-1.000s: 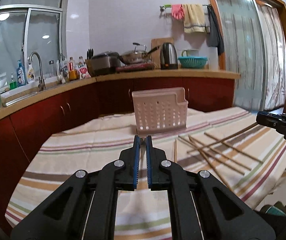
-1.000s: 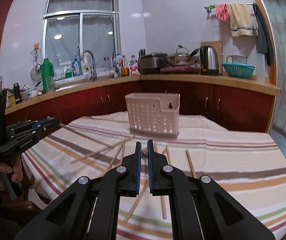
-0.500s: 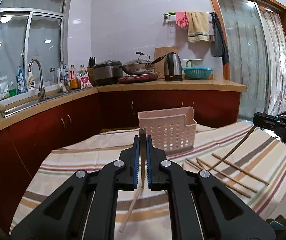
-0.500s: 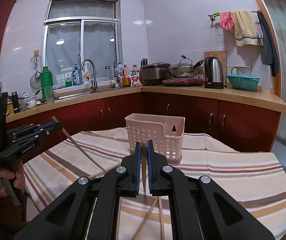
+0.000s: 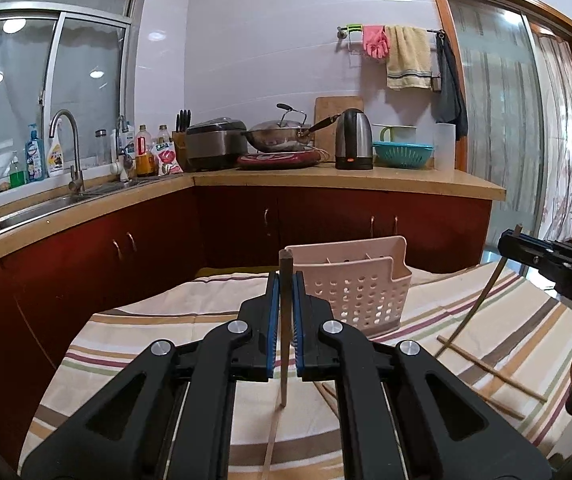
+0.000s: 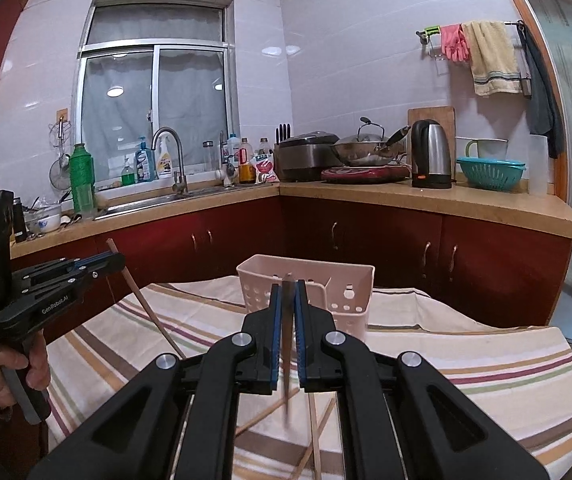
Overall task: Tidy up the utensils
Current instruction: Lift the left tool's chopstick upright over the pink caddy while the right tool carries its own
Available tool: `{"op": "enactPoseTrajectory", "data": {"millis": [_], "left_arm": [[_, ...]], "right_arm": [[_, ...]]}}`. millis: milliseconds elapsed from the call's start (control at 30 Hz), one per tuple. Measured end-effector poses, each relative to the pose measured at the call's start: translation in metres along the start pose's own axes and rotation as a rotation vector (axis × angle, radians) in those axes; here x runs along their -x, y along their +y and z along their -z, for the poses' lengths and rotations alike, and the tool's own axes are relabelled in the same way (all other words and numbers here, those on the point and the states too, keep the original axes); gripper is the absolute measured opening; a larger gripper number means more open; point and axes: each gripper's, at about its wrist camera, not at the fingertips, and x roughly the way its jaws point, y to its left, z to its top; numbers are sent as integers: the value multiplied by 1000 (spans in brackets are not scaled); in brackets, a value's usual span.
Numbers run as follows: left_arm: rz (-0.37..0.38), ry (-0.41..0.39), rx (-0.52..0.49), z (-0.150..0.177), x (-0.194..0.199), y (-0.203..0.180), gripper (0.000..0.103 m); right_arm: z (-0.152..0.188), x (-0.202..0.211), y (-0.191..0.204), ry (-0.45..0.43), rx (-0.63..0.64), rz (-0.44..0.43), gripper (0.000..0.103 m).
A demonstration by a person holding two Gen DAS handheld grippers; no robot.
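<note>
Chopsticks were the matter in hand, and each gripper had one. The left gripper was closed on a chopstick that stood nearly upright between its blue pads, the square top poking above the fingertips and the thin end hanging toward the striped cloth. The right gripper pinched its own chopstick in the same manner, the lower tip blurred, which suggested movement. Held upright like this, each stick was probably meant to drop tip-first into the pink perforated holder standing on the cloth ahead of both grippers; neither stick was yet over its opening. In the left wrist view the holder's inside showed dividers, though which compartment was aimed at could not be told. Several loose chopsticks lay scattered on the cloth near the holder, well apart from it, so most of the sorting seemed left to do. The likeliest risk was a thin stick pivoting in so narrow a pinch and catching the holder's rim.
</note>
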Motion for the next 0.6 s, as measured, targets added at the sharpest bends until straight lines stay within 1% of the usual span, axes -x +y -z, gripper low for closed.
{"op": "enactPoseTrajectory", "data": {"millis": [167,333,433,600], "left_arm": [[36,-30,7,-25,-2,2,7],[79,-93,12,-65,-5,0,7],[85,-142,0,-88,-10,-4,7],[94,-202,0,-128,-28,-8,7]], "right_arm": [[-25,1,-4,-43,2,-10,7],[-57,-1,-13,-113,2,-14,7],[-74,-6,-17,-154,19,-8,7],[-102,-21,-28,-209,27,-5,7]]}}
